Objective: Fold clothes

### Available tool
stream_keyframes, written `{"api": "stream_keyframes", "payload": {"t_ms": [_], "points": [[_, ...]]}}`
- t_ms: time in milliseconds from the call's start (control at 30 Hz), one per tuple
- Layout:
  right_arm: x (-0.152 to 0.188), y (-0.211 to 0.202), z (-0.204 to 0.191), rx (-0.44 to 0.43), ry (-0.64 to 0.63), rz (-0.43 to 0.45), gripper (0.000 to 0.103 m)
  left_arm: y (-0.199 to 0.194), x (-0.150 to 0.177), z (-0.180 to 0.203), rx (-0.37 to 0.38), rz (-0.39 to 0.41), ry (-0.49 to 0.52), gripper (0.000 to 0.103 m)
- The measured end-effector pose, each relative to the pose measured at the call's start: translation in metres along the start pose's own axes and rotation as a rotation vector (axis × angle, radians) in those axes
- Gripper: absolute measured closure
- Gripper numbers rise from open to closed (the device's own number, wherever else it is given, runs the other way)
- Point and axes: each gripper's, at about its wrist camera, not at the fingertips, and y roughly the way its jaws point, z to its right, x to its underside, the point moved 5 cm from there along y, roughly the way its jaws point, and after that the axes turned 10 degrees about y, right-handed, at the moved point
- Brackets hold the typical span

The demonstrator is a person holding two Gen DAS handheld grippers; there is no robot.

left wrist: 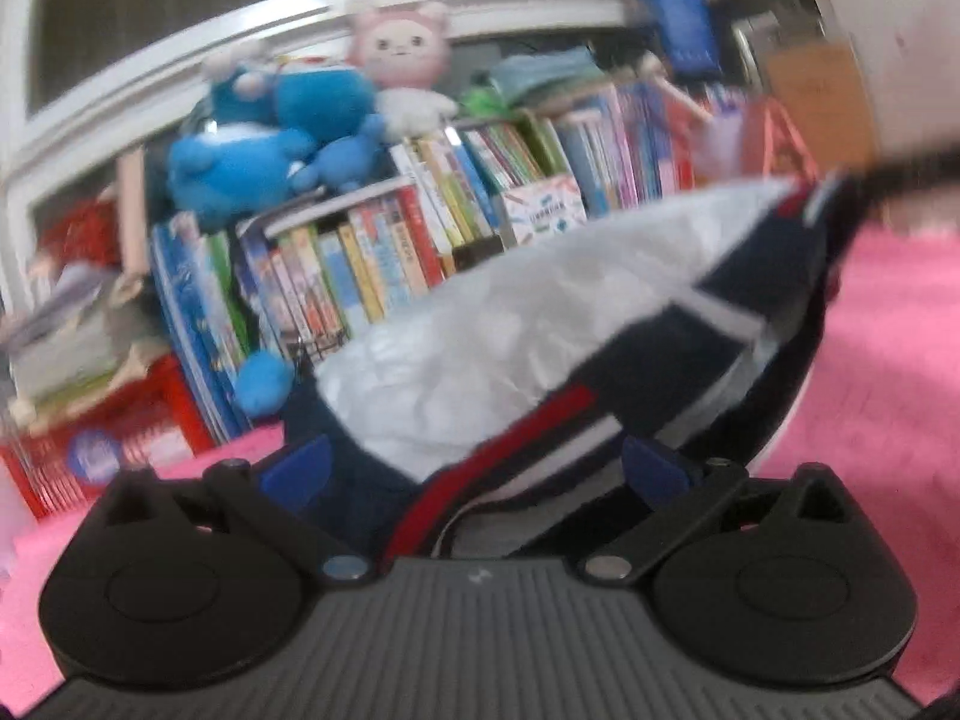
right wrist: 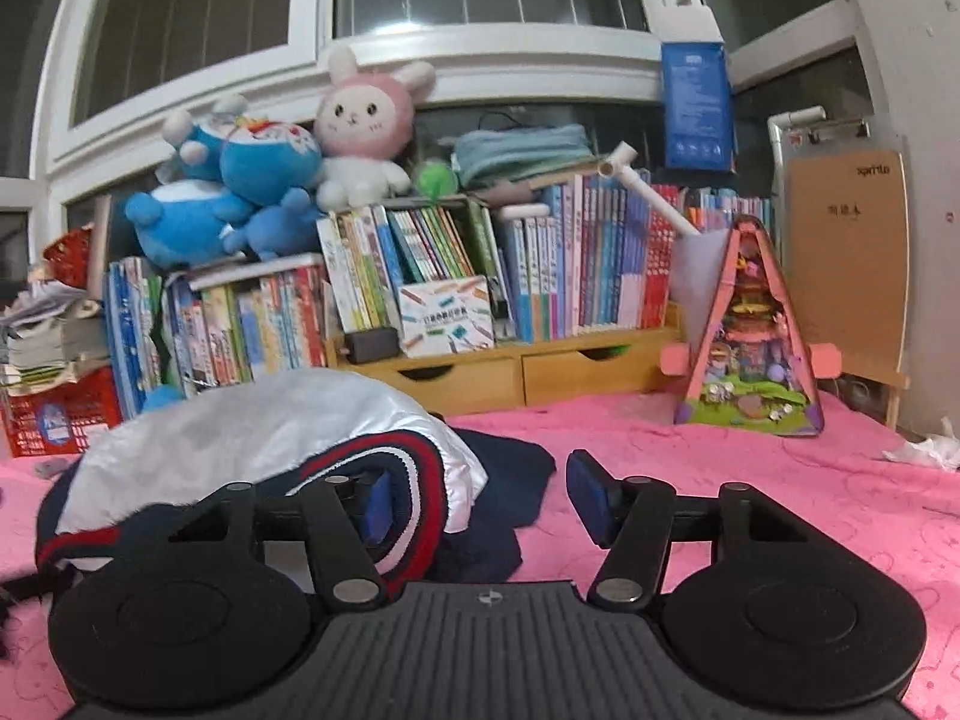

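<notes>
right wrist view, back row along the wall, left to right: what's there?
Red basket → blue plush toys → pink rabbit plush → folded green cloth → blue box → pink triangular toy house → brown board.

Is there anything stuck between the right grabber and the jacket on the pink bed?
No, nothing visible is in the way. The right gripper is right at the jacket: its left finger already sits against the striped hem, while its right finger hangs over the bare pink blanket.
</notes>
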Motion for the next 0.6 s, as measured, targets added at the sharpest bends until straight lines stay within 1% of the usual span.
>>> {"api": "stream_keyframes", "payload": {"t_ms": [33, 167, 267, 300, 400, 433, 467, 567, 600], "points": [[-0.002, -0.002, 0.000, -0.013, 0.007, 0.004, 0.045, 0.007, -0.002, 0.005, -0.008, -0.004, 0.013, 0.000], [-0.013, -0.009, 0.001, -0.067, 0.049, 0.024, 0.045, 0.022, -0.021, 0.026, 0.015, 0.041, 0.050, 0.000], [-0.017, -0.010, 0.003, -0.063, 0.048, 0.032, 0.045, 0.035, -0.032, 0.032, -0.042, 0.053, 0.094, 0.000], [-0.017, -0.010, 0.003, -0.055, 0.041, 0.032, 0.045, 0.039, -0.032, 0.028, -0.072, 0.046, 0.091, 0.000], [-0.013, -0.008, 0.007, -0.012, 0.002, 0.027, 0.045, 0.038, -0.029, 0.005, -0.119, 0.019, 0.040, 0.000], [-0.011, -0.008, 0.009, -0.006, -0.003, 0.024, 0.045, 0.029, -0.030, 0.001, -0.090, 0.052, 0.035, 0.000], [-0.009, -0.007, 0.010, -0.009, 0.002, 0.020, 0.045, 0.019, -0.033, 0.003, -0.034, 0.087, 0.045, 0.000], [-0.006, -0.002, 0.009, -0.018, 0.021, 0.016, 0.044, 0.003, -0.042, 0.033, 0.096, 0.132, 0.139, 0.000], [-0.006, -0.001, 0.007, -0.023, 0.030, 0.016, 0.044, 0.007, -0.043, 0.041, 0.101, 0.128, 0.155, 0.000]]}}
